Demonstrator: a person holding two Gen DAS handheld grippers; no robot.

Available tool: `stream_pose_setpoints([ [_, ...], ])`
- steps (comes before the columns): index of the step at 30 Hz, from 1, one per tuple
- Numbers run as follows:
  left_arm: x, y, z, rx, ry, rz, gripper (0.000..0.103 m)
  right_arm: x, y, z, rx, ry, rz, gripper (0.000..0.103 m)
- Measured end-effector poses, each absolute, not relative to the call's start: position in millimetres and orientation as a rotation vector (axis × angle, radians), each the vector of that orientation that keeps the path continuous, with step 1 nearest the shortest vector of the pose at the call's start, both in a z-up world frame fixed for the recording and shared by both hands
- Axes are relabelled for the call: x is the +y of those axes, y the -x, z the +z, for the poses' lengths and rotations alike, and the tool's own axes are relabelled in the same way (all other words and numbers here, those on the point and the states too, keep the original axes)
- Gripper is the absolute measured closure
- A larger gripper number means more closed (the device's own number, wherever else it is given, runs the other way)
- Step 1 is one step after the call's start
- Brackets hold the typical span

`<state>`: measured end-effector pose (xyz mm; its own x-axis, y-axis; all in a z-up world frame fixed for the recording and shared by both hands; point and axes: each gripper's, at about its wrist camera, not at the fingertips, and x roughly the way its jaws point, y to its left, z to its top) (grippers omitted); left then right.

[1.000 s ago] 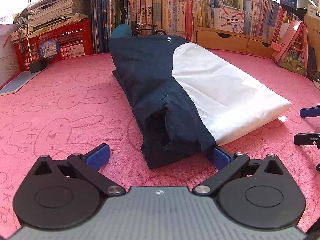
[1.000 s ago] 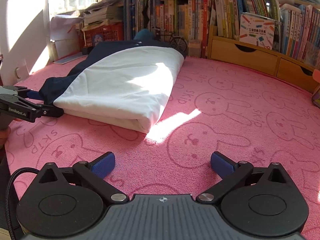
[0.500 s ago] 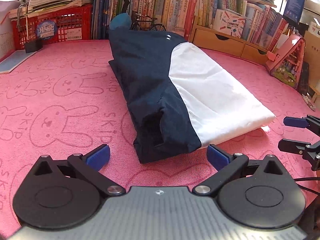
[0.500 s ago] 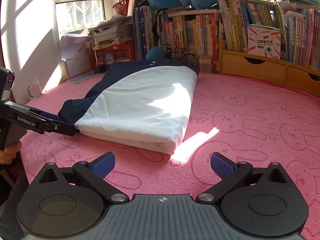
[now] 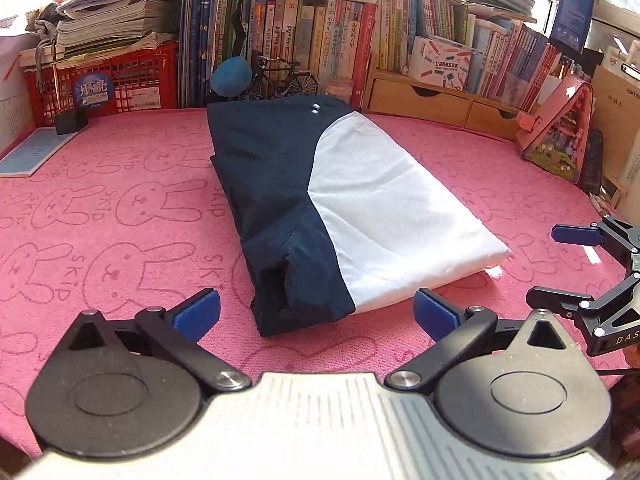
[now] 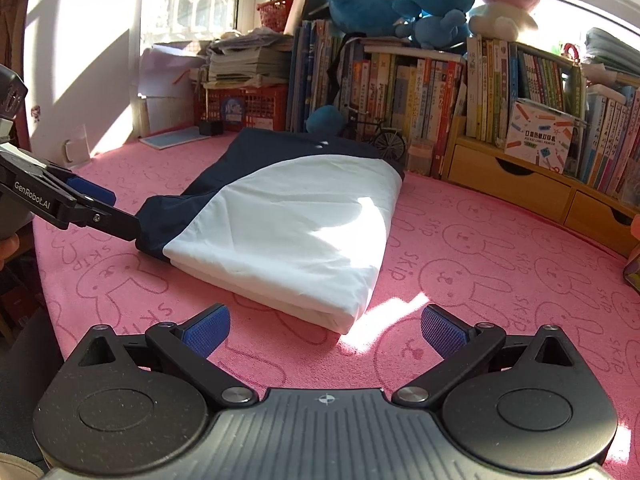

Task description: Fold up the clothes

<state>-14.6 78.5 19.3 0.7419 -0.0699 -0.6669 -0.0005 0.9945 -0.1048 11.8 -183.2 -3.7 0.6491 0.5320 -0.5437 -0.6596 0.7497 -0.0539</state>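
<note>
Navy-and-white folded garment (image 5: 320, 208) lying lengthwise on pink table (image 5: 120, 208), long axis toward bookshelf (image 5: 328, 40); left gripper (image 5: 316, 314) and right gripper (image 6: 326, 330) spread wide, holding nothing.

This is a lived-in room of a home, likely a child's room or study corner. Crowded bookshelves (image 6: 420, 92) line the back wall with plush toys (image 6: 404, 0) sitting on top, and a red crate (image 5: 104, 80) carries stacked papers (image 5: 108, 16). A pink rabbit-print mat (image 5: 120, 208) covers the surface, with wooden drawers (image 6: 516, 184), a model bicycle (image 5: 284, 78) and a sunlit window (image 6: 188, 12) behind.
</note>
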Motion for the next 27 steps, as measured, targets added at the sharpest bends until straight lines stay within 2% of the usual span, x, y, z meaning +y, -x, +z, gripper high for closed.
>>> stream_pose_setpoints([
  [27, 85, 0, -1, 0.811, 0.128, -0.021, 0.0, -187, -18, -16, 0.601, 0.22, 0.68, 0.0],
])
